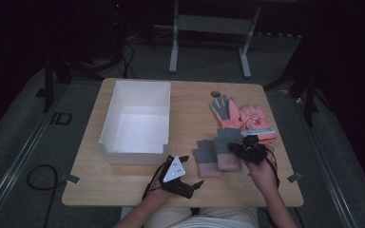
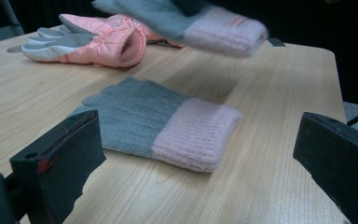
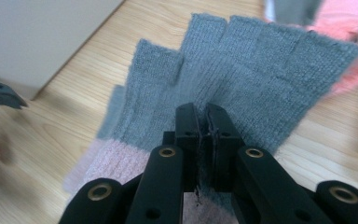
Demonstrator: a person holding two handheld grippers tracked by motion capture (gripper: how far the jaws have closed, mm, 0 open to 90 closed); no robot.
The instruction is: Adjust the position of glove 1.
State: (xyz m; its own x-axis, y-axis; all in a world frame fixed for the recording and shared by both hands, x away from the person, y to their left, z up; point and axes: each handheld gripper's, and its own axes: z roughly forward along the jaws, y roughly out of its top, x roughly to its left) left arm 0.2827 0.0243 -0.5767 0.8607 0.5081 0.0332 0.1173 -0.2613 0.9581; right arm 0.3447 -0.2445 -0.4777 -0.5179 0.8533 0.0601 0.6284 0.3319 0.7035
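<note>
We work at a pale wooden table [image 1: 138,178] in a dark room, with grey floor all round and a white metal frame [image 1: 209,33] at twelve o'clock. We can read no writing anywhere.

At nine o'clock stands an open white box [image 1: 135,121]. At six o'clock our left gripper [image 1: 183,183] rests on the wood, jaws wide apart, with one grey-and-pink knit glove [image 2: 161,126] lying flat ahead of them. At four o'clock our right gripper [image 1: 247,149] is clamped on the second knit glove [image 3: 242,70], lifted off the table. At two o'clock lie two pink padded gloves [image 1: 240,116].
</note>
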